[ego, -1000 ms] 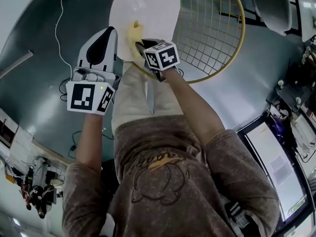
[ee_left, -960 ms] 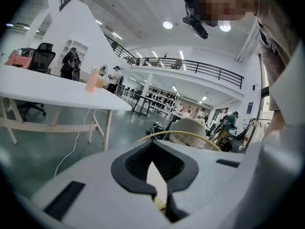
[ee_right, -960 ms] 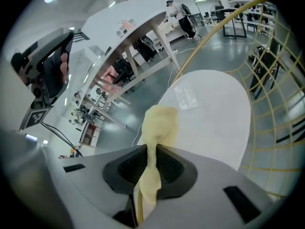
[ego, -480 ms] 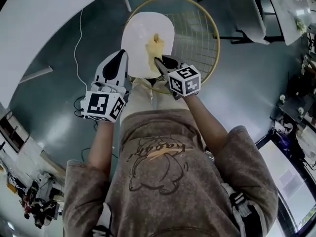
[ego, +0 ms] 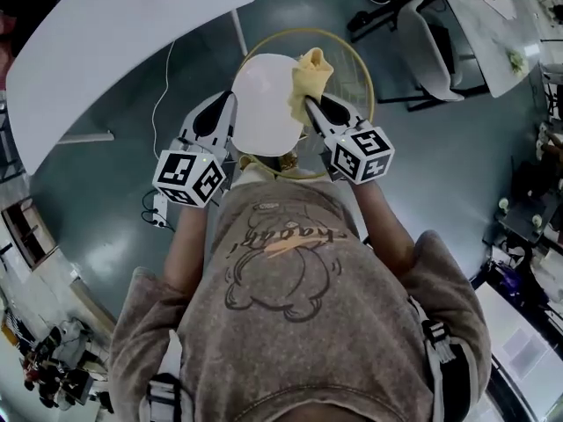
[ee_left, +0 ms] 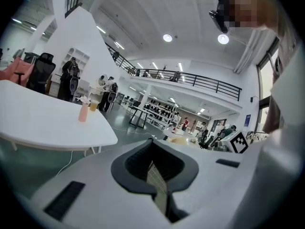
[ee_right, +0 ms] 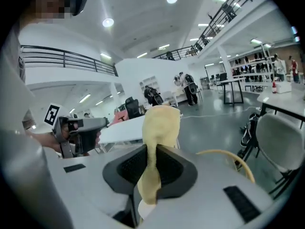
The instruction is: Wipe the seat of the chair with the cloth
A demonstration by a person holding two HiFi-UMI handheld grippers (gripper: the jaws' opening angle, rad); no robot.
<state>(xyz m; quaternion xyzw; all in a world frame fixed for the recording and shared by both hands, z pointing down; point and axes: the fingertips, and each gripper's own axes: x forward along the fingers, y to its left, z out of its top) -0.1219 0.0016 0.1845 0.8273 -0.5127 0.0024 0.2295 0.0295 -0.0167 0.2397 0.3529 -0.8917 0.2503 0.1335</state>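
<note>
The chair's white seat point(ego: 262, 104) sits below me inside its yellow wire frame point(ego: 356, 69). My right gripper point(ego: 310, 104) is at the seat's right edge, shut on the yellow cloth point(ego: 310, 70), which stands bunched up above its jaws. In the right gripper view the cloth point(ee_right: 161, 123) rises from between the shut jaws of the right gripper point(ee_right: 150, 168). My left gripper point(ego: 225, 105) is by the seat's left edge; in its own view the left gripper point(ee_left: 153, 168) is shut with nothing in it. Both grippers point out level across the room.
A long white table point(ego: 114, 42) stands to the upper left, with a white cable point(ego: 163, 77) trailing on the grey floor. Another chair point(ego: 422, 42) and a white table point(ego: 493, 16) stand at the upper right. A desk with papers point(ego: 519, 341) is at the lower right.
The cloth was lying on the seat under the right gripper; now it is lifted off and held at the seat's right edge. Both grippers have tilted up and the head view has pulled back.
</note>
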